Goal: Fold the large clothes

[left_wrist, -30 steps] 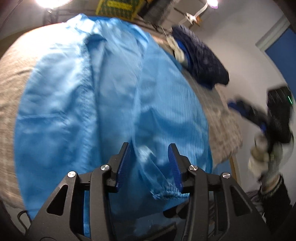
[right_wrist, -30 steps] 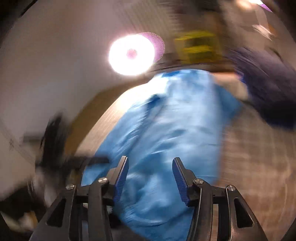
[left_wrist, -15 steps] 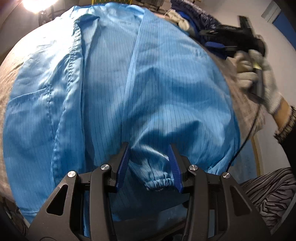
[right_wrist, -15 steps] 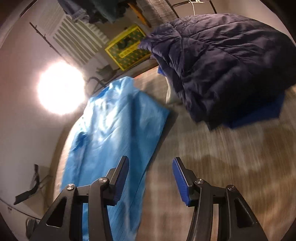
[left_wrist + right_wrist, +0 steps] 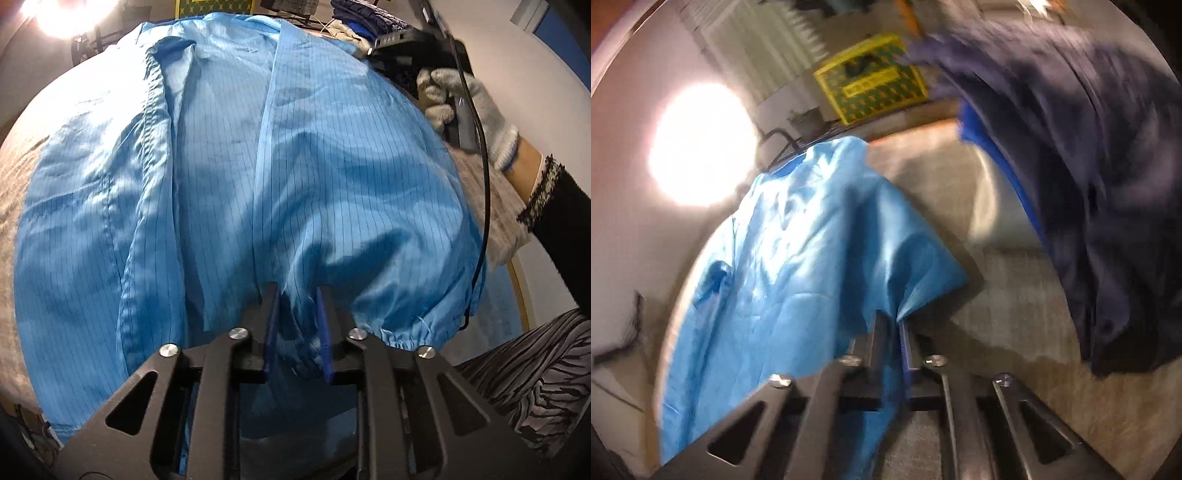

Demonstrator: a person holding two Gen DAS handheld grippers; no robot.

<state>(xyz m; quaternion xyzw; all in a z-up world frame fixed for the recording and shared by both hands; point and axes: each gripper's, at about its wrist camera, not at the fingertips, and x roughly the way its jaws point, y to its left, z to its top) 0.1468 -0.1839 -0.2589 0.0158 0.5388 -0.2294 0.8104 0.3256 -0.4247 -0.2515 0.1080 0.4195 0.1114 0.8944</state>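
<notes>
Grippers — left [image 5: 297, 295] clamps blue coat [image 5: 332, 166] cuff | right [image 5: 890, 325] pinches edge

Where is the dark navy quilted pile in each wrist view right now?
Left wrist: dark navy pile sits at the top edge, right of centre, beyond the blue coat.
Right wrist: it fills the right side, blurred, on the grey cloth.
Shared landmark: the yellow crate, top centre in both.
</notes>
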